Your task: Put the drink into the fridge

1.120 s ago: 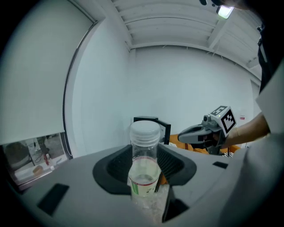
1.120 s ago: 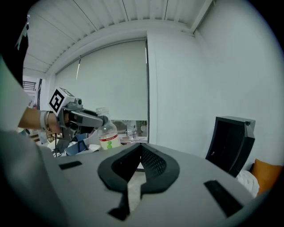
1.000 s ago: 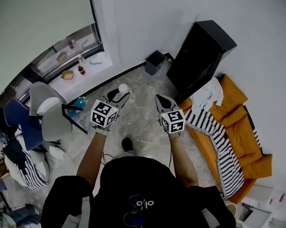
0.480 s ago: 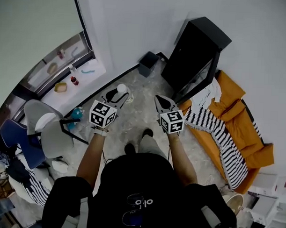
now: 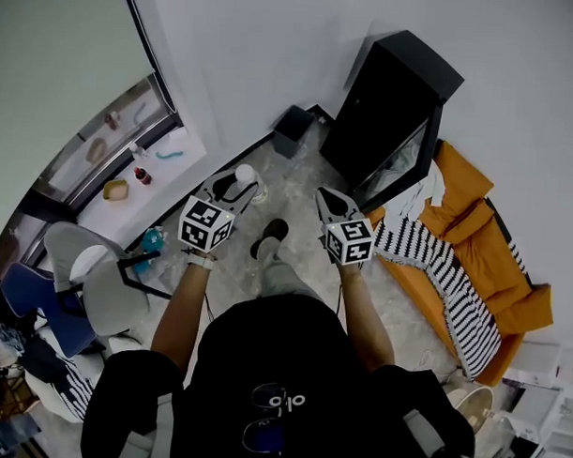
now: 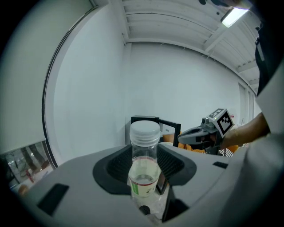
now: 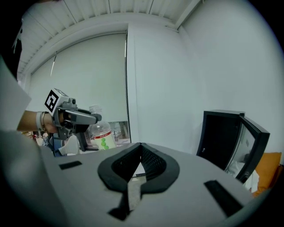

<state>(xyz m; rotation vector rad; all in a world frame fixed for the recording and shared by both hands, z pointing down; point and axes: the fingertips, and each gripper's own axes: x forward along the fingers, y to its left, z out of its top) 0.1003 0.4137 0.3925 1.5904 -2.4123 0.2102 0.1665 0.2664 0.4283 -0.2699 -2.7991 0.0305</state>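
Blue and grey chairs point(image 5: 83, 282) stand at the far left of the head view, below a window ledge point(image 5: 144, 157) with a few small items too small to tell apart. Right of them, the left gripper point(image 5: 235, 184) is clamped on the drink, a clear plastic bottle point(image 6: 143, 156) with a white cap and a green-and-white label. It stands upright between the jaws, partly filled with clear liquid and held over the pale floor point(image 5: 288, 191). Just beside it, level and apart, the right gripper point(image 5: 326, 198) is pressed shut with nothing between its jaws, which meet at the tips. Further right, against the white wall, stands the black fridge point(image 5: 389, 105), its door point(image 7: 254, 144) ajar; the bottle is well short of it. Beyond the fridge lies orange bedding point(image 5: 483, 249) with a black-and-white striped blanket point(image 5: 444, 285) across it.
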